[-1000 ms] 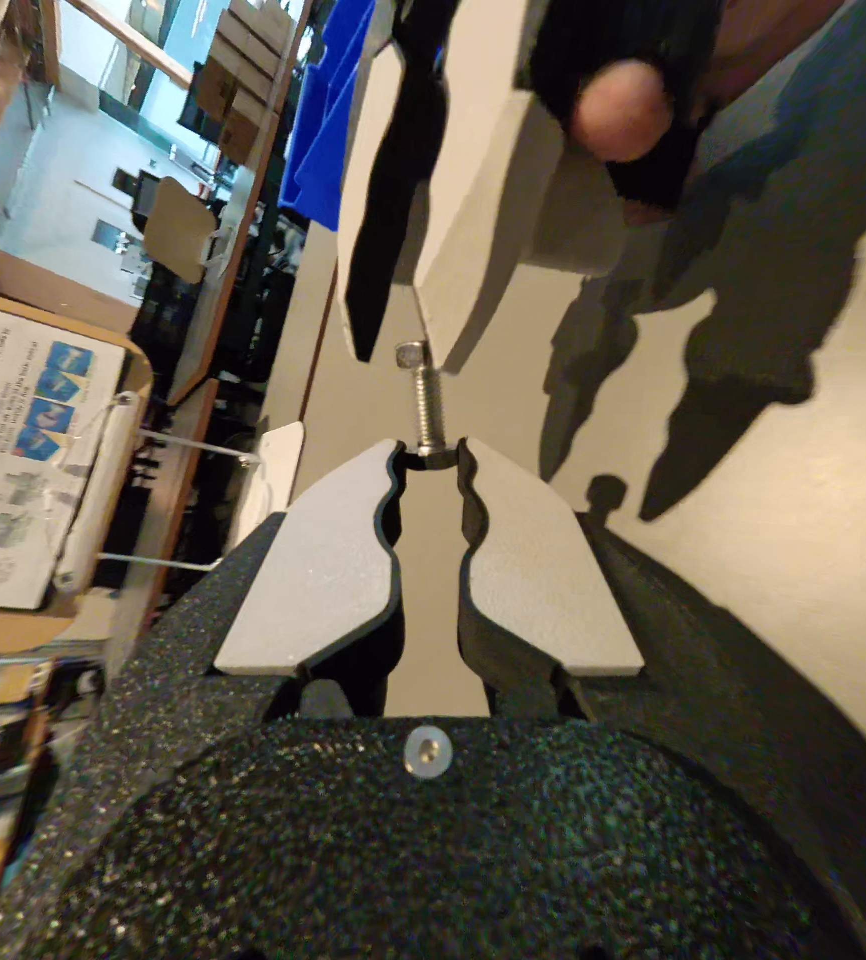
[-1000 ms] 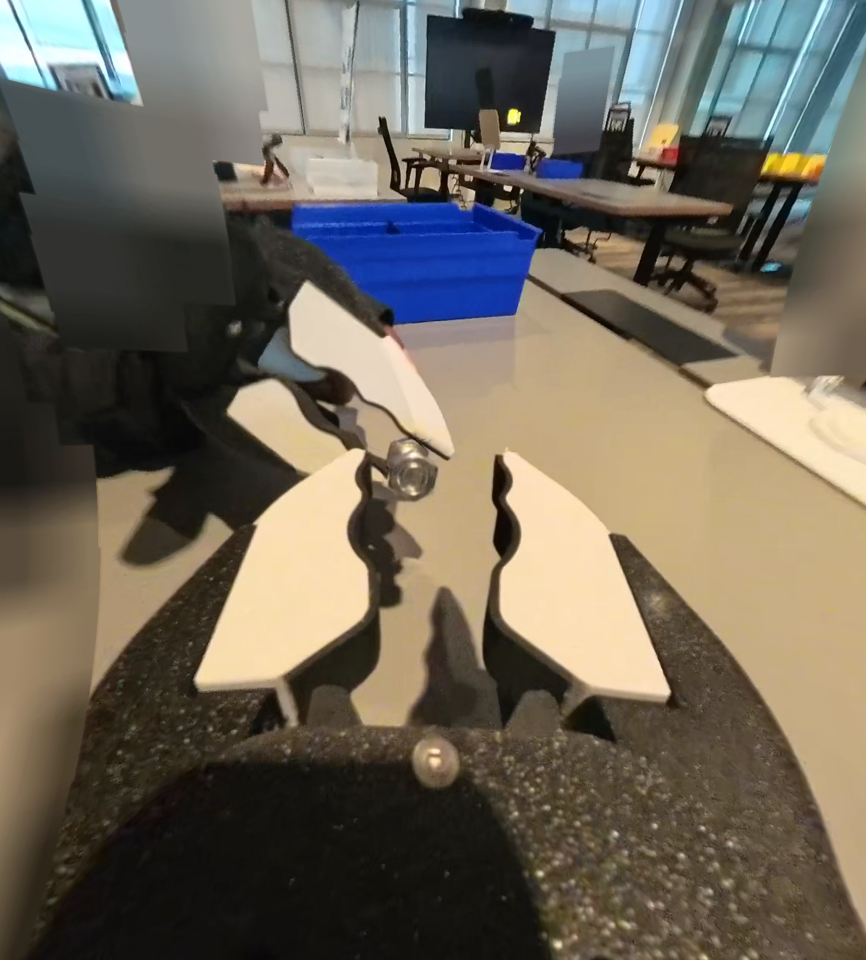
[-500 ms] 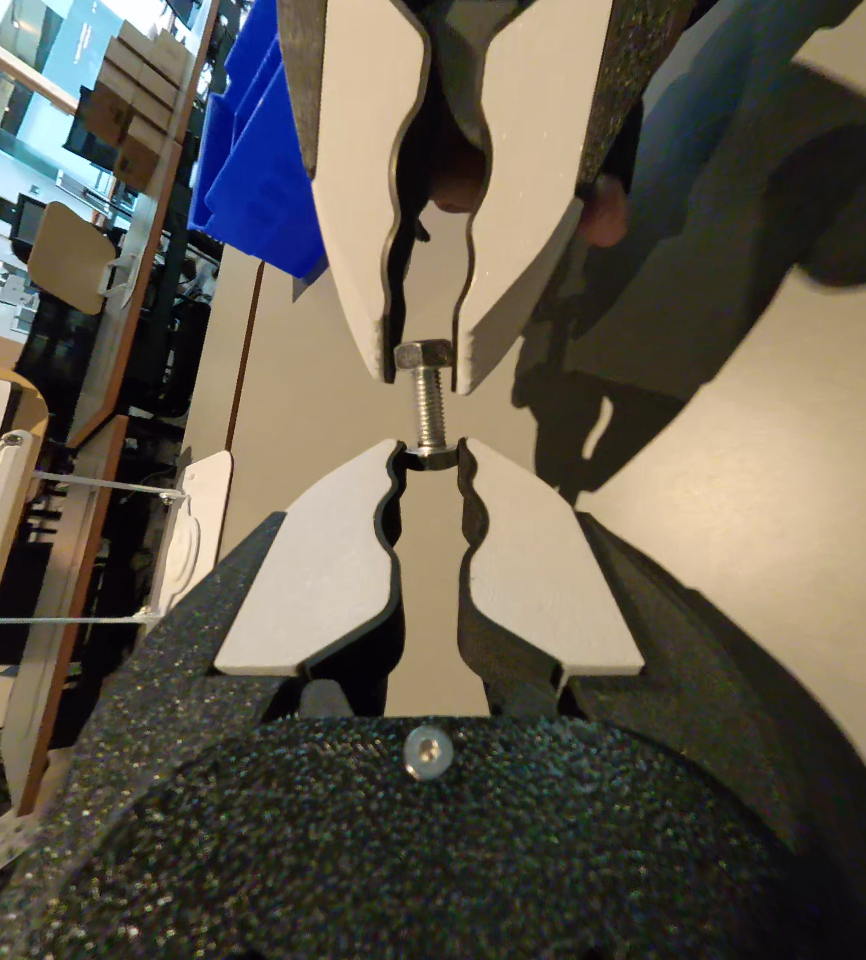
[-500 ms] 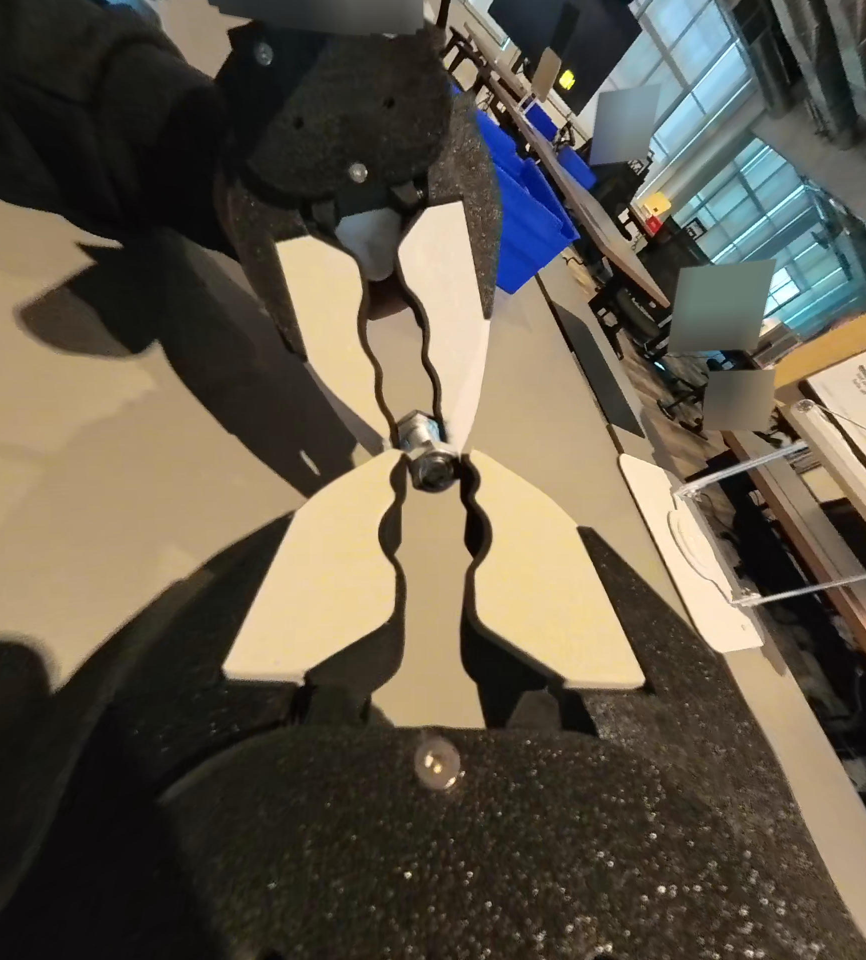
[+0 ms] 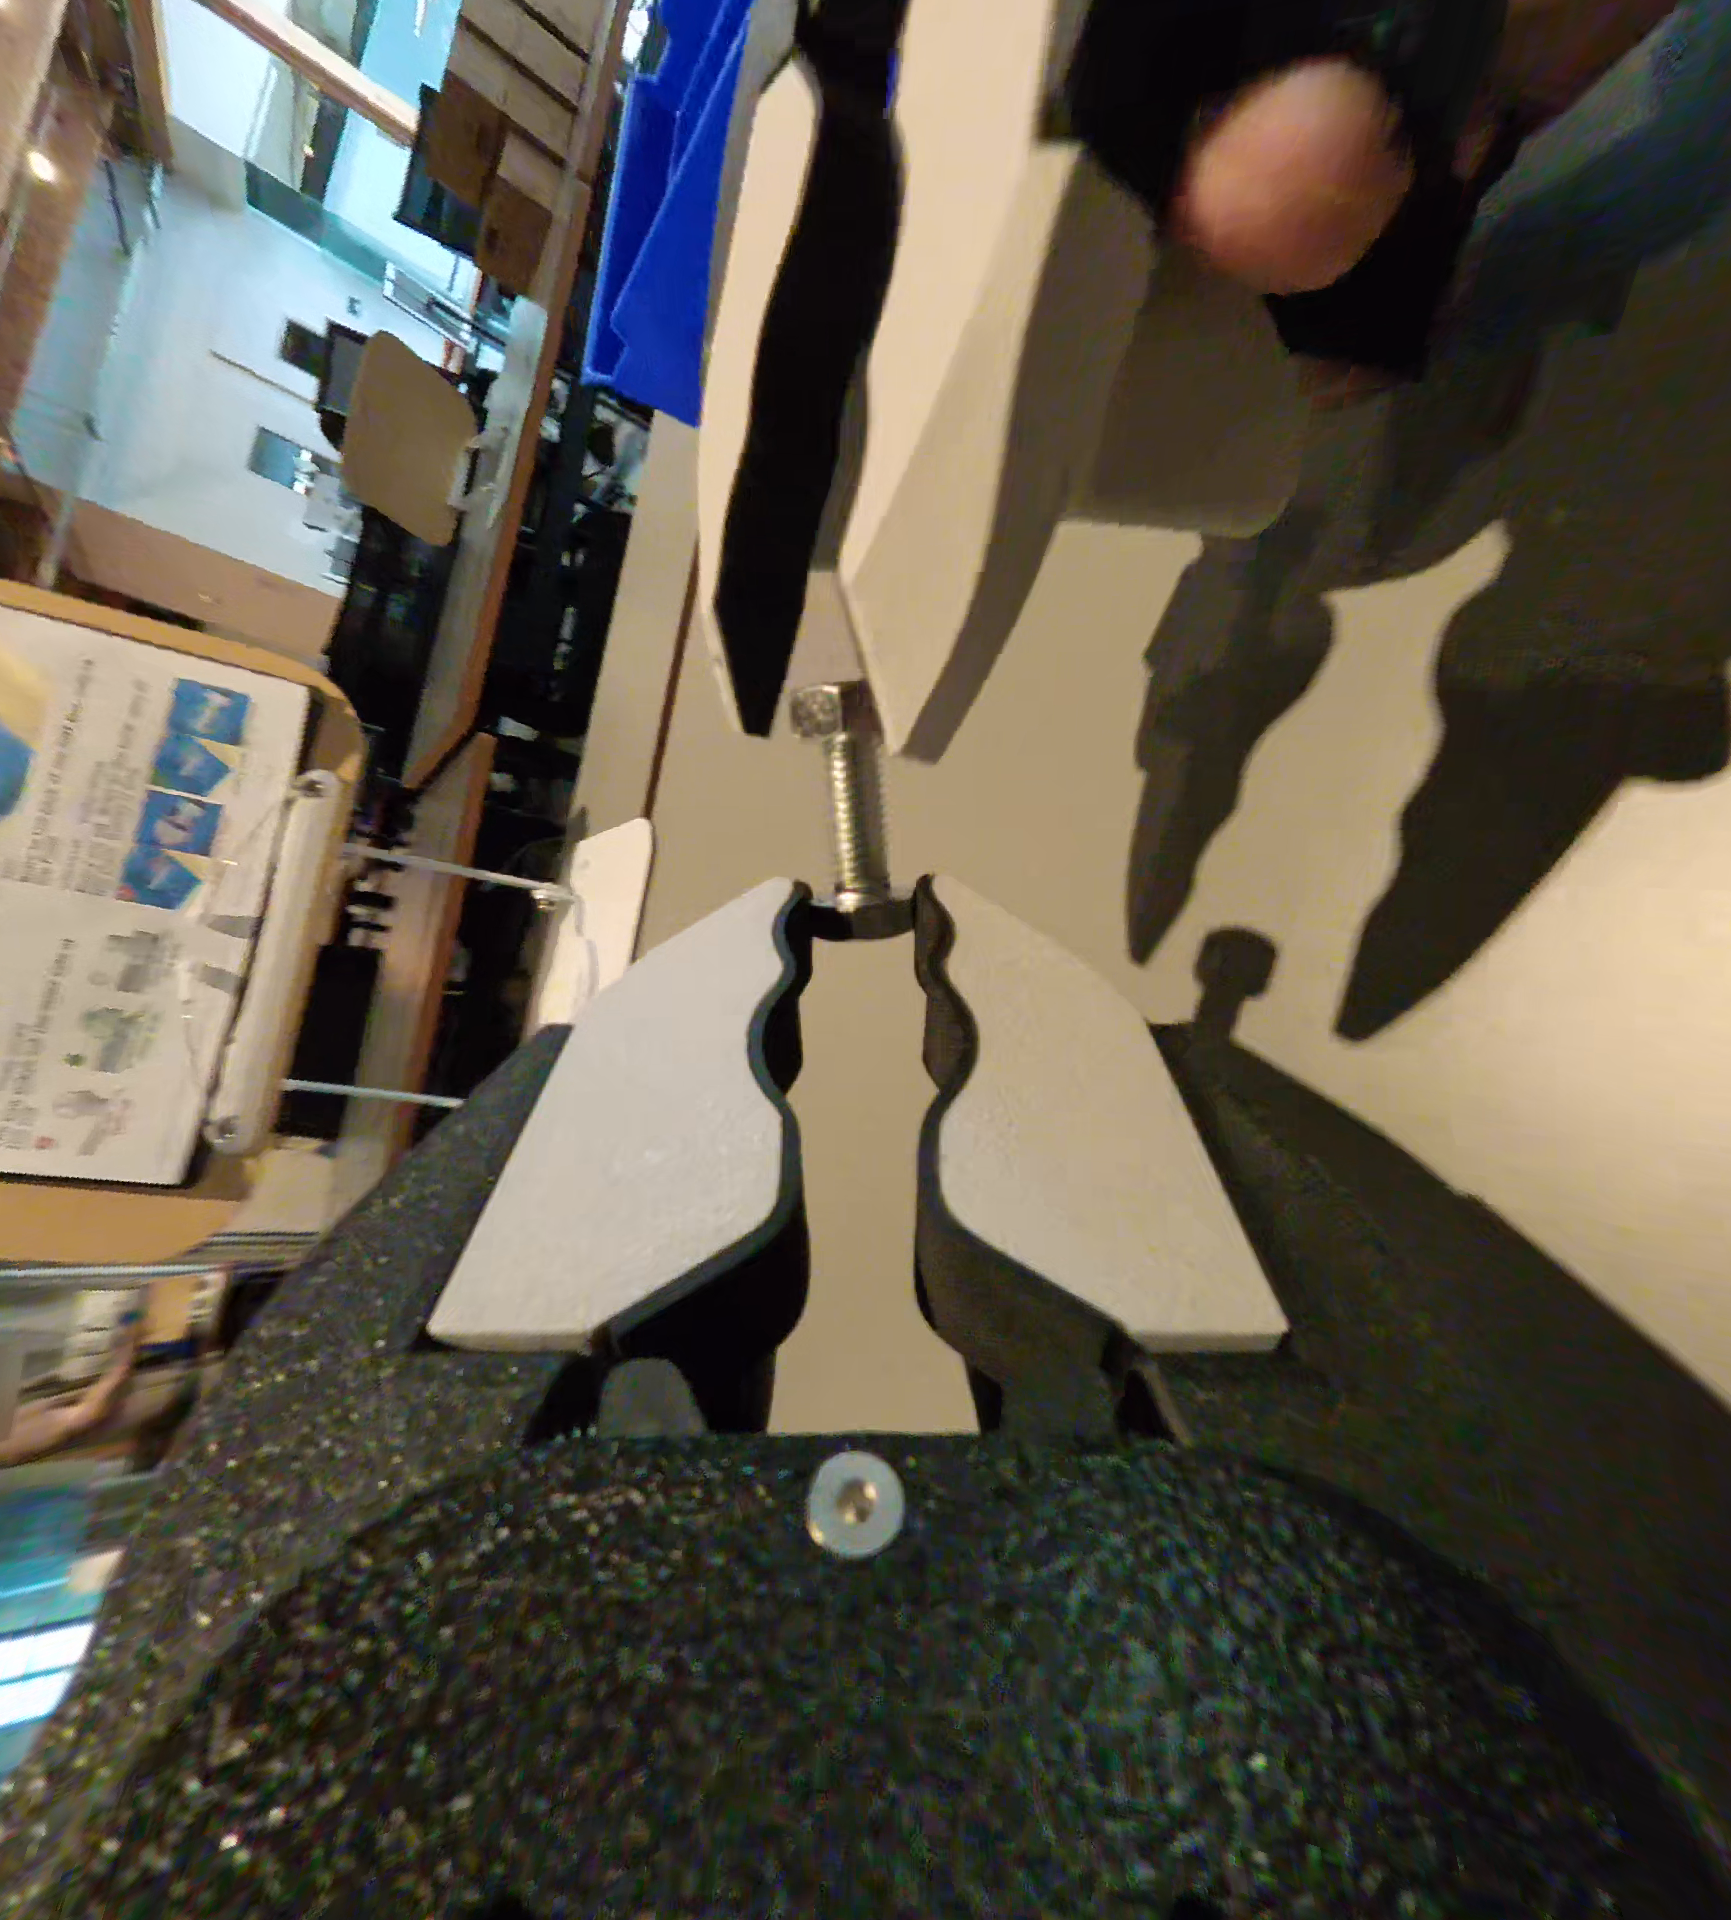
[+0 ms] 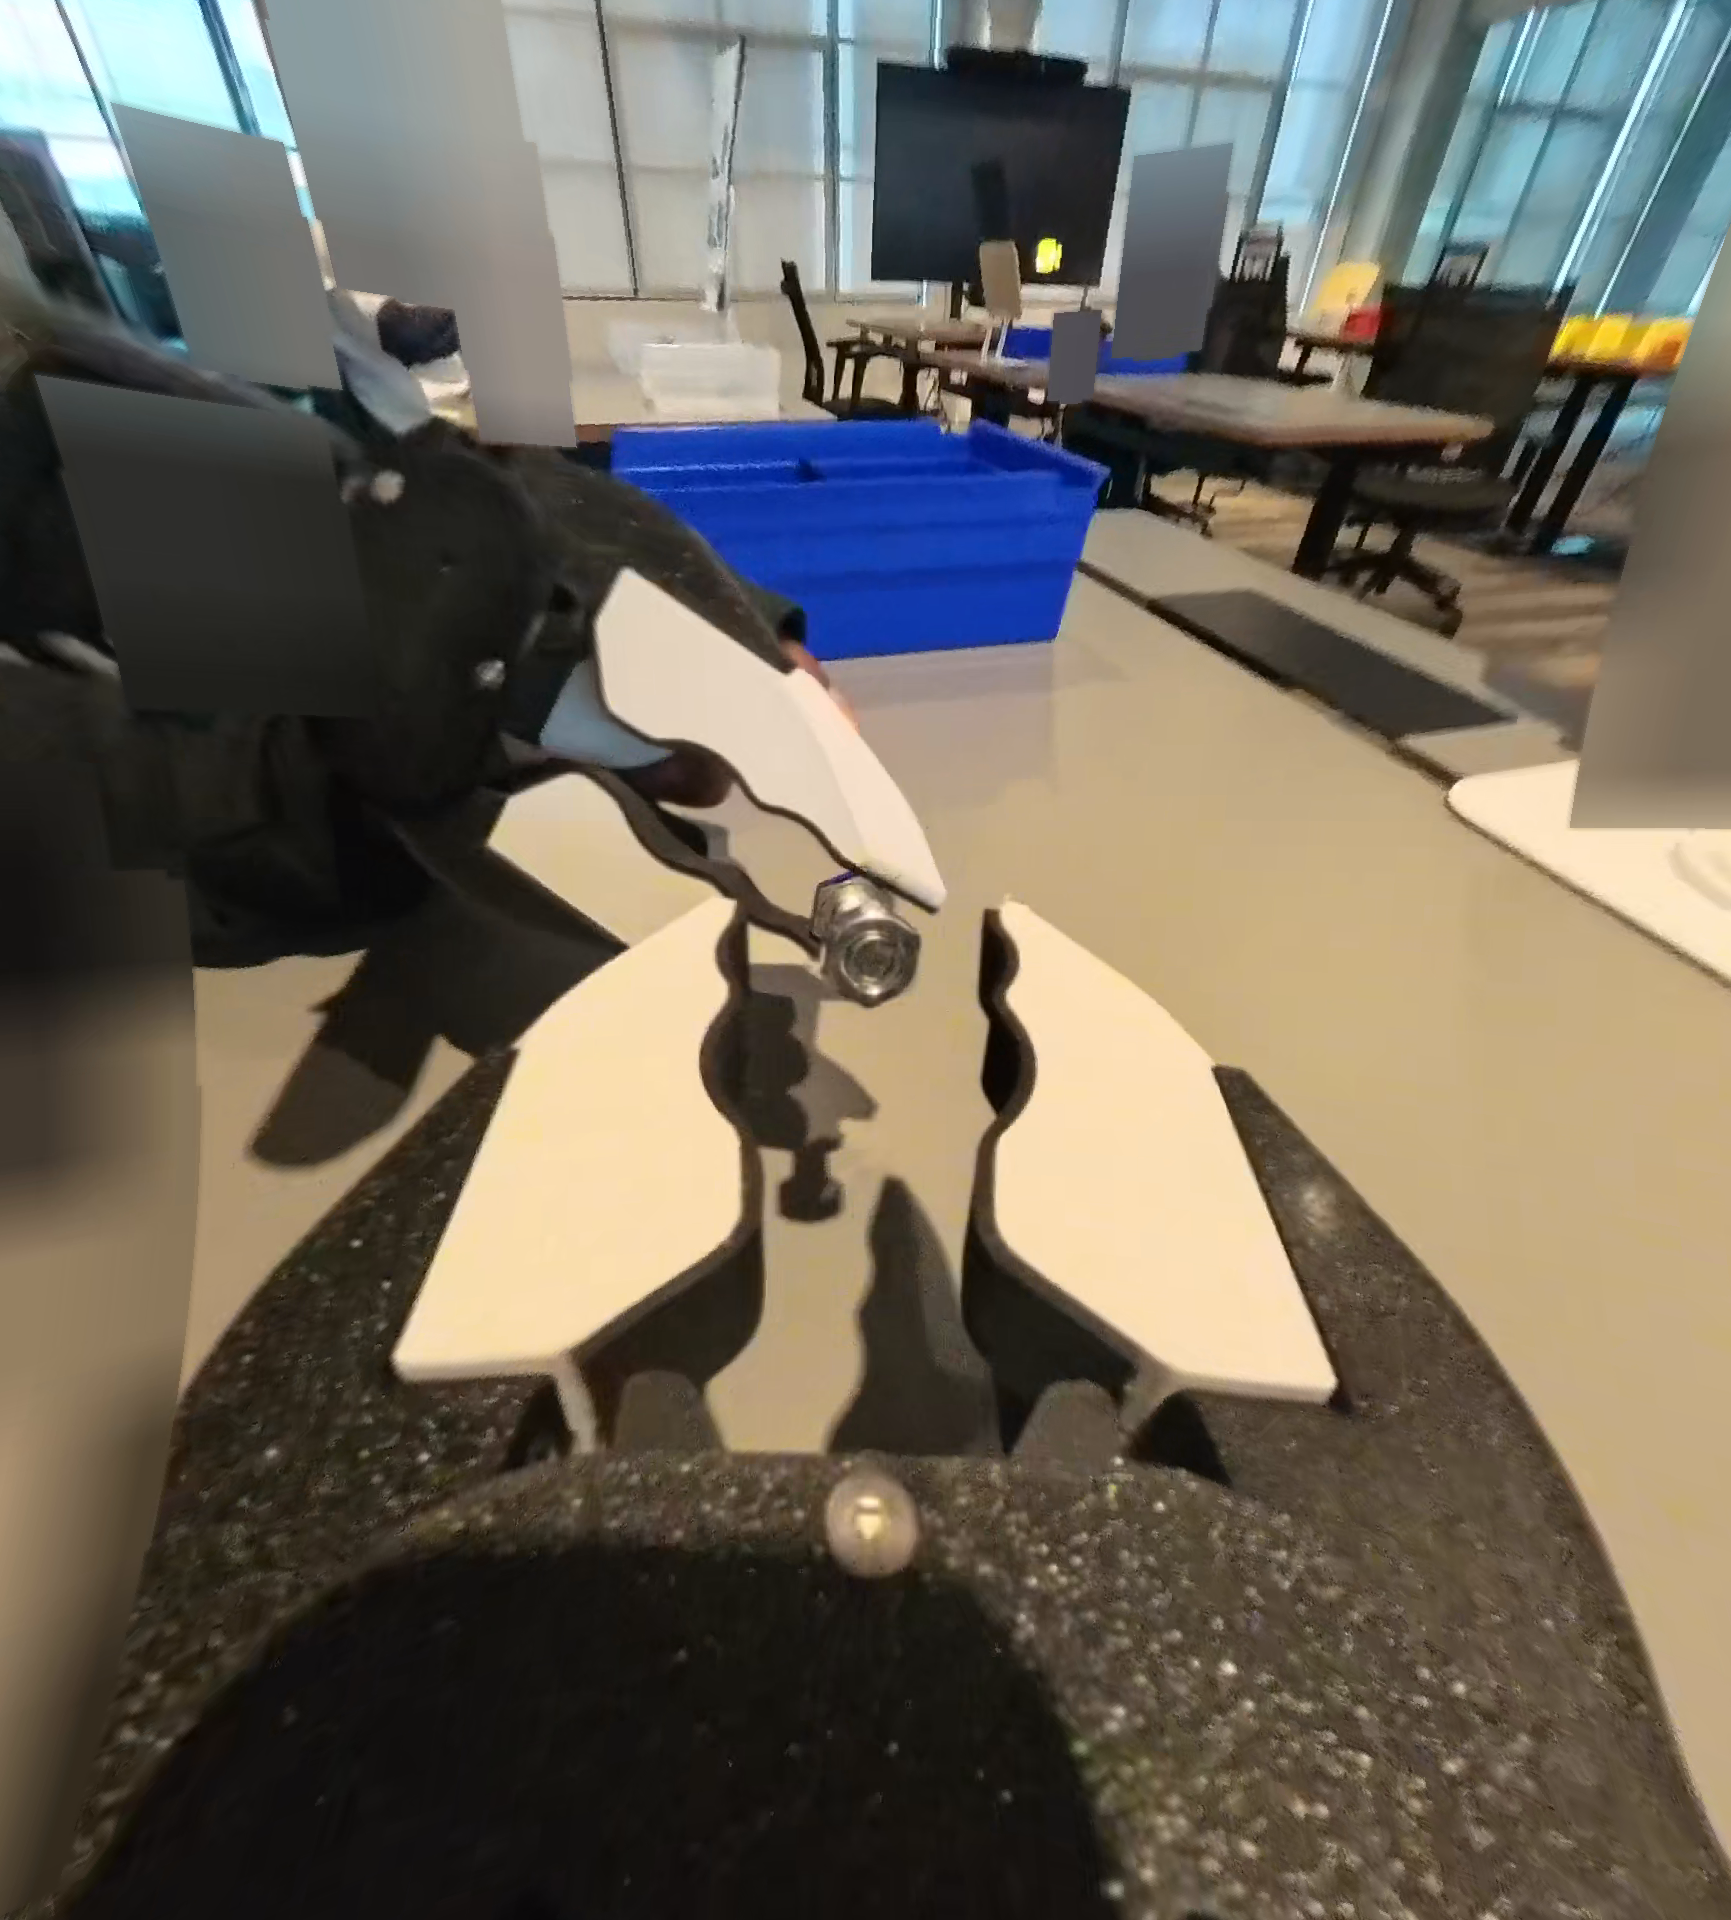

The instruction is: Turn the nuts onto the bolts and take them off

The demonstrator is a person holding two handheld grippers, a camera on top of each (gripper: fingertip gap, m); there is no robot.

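Note:
A silver bolt (image 5: 859, 821) points straight forward from my left gripper (image 5: 861, 914), which is shut on the dark nut (image 5: 863, 918) at the bolt's near end. The bolt's hex head (image 5: 825, 712) is at the far end. My right gripper (image 5: 835, 738) comes in from above, seen edge-on. Its fingers stand on either side of the head and are apart from it. In the right wrist view my right gripper (image 6: 861, 920) is open, with the bolt head (image 6: 876, 951) between its tips. The left gripper's white finger (image 6: 767, 748) reaches in from the left.
The grey table (image 6: 1256, 935) lies below both grippers. A blue bin (image 6: 861, 540) stands at the back. A white flat stand (image 6: 1671, 904) is at the right edge. A signboard (image 5: 92, 894) and shelves are beyond the table edge. A person's sleeve (image 6: 217, 779) is on the left. My left and right fingertips are right by each other.
Half a second ago the right gripper was shut on the bolt head. It has let go, opened and rolled back about a quarter turn. The left gripper still holds the nut.

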